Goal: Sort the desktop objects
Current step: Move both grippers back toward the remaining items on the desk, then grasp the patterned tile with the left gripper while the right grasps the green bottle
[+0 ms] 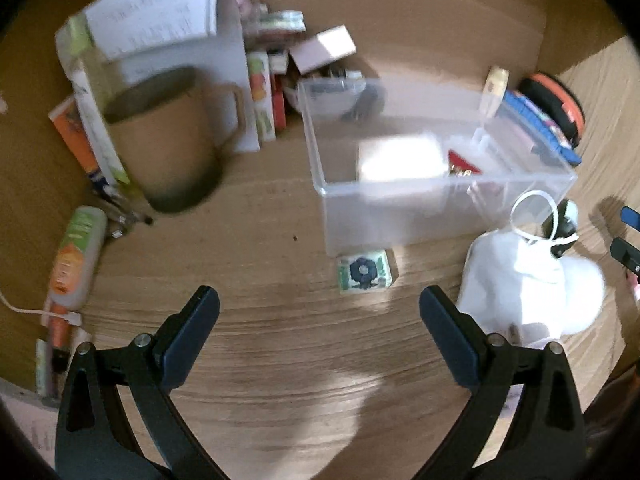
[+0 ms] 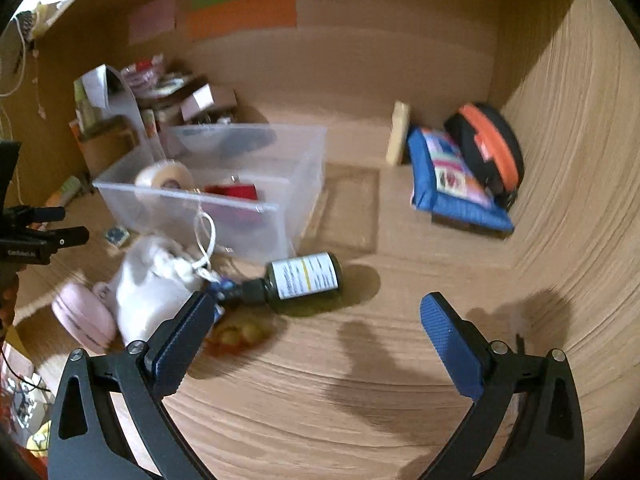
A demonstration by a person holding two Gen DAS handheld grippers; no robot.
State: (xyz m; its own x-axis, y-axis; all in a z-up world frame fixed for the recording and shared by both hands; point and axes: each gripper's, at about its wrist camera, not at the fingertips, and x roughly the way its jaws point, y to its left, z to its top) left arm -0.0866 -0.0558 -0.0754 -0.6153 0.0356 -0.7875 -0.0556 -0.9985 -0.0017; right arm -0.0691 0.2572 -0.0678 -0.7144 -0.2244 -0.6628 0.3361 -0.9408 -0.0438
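A clear plastic bin (image 1: 400, 200) (image 2: 224, 208) stands on the wooden desk and holds a tape roll (image 2: 164, 178) and a red item (image 2: 232, 192). My left gripper (image 1: 320, 316) is open and empty above bare desk, just short of a small patterned tile (image 1: 365, 271) at the bin's front. A white drawstring pouch (image 1: 532, 280) (image 2: 152, 280) lies to its right. My right gripper (image 2: 316, 320) is open and empty, just short of a dark green bottle (image 2: 304, 280) lying on its side.
A brown mug (image 1: 168, 136), books and papers (image 1: 152, 8) stand at the back left. A tube (image 1: 76, 256) lies at the left. A blue pouch (image 2: 452, 176) and an orange-black case (image 2: 488, 148) lean at the back right. A pink case (image 2: 80, 316) lies beside the white pouch.
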